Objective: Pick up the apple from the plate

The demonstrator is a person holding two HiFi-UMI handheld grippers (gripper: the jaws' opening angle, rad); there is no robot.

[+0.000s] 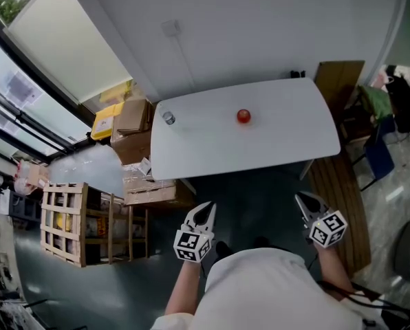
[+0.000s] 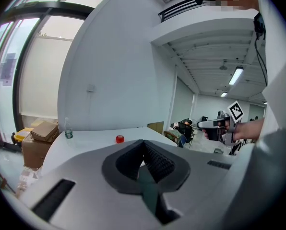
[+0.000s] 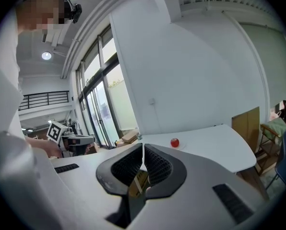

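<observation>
A red apple sits on a white plate near the middle of the white table, far ahead of both grippers. My left gripper and right gripper are held close to the person's body, short of the table's near edge, both shut with nothing in them. In the left gripper view the apple shows small beyond the shut left gripper. In the right gripper view the apple rests on the plate, well past the shut right gripper.
A small bottle stands at the table's left end. Cardboard boxes and a wooden pallet crate lie left of the table. A wooden board and a blue chair are at its right.
</observation>
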